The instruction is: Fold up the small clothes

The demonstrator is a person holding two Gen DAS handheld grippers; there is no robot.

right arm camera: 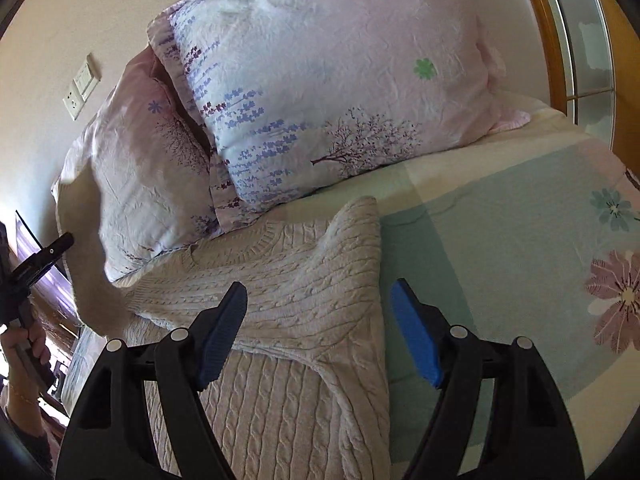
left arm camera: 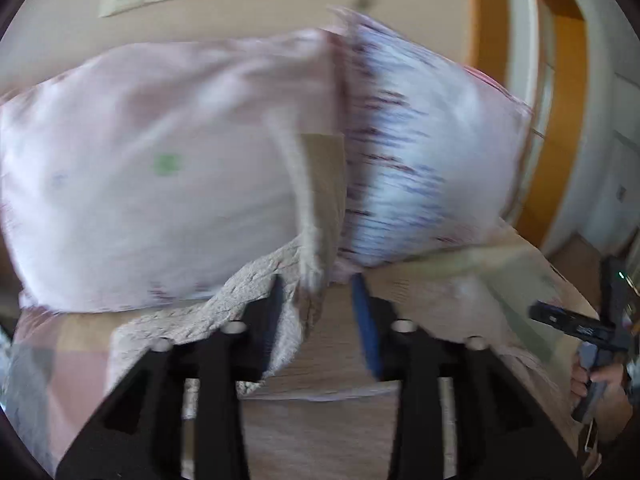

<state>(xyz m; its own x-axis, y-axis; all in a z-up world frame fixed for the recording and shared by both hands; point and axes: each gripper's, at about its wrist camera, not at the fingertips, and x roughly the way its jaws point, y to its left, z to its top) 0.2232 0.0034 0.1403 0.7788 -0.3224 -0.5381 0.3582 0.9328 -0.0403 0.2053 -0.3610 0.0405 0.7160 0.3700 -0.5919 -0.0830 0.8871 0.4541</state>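
A cream cable-knit sweater [right arm camera: 280, 292] lies on the bed, its upper part folded over itself, near the pillows. My right gripper [right arm camera: 320, 320] is open just above the sweater's folded edge, one finger over the knit, one over the sheet. In the blurred left wrist view, my left gripper [left arm camera: 320, 312] is open; a raised part of the sweater [left arm camera: 224, 304] drapes over and past its left finger [left arm camera: 268, 316]. The left gripper also shows at the right wrist view's left edge [right arm camera: 44, 256].
Two floral pillows [right arm camera: 328, 80] [right arm camera: 148, 168] lean against the wall at the head of the bed. The flowered bedsheet [right arm camera: 520, 240] spreads to the right. A wooden window frame [right arm camera: 552, 40] stands at far right. Wall switches [right arm camera: 82, 84] are at left.
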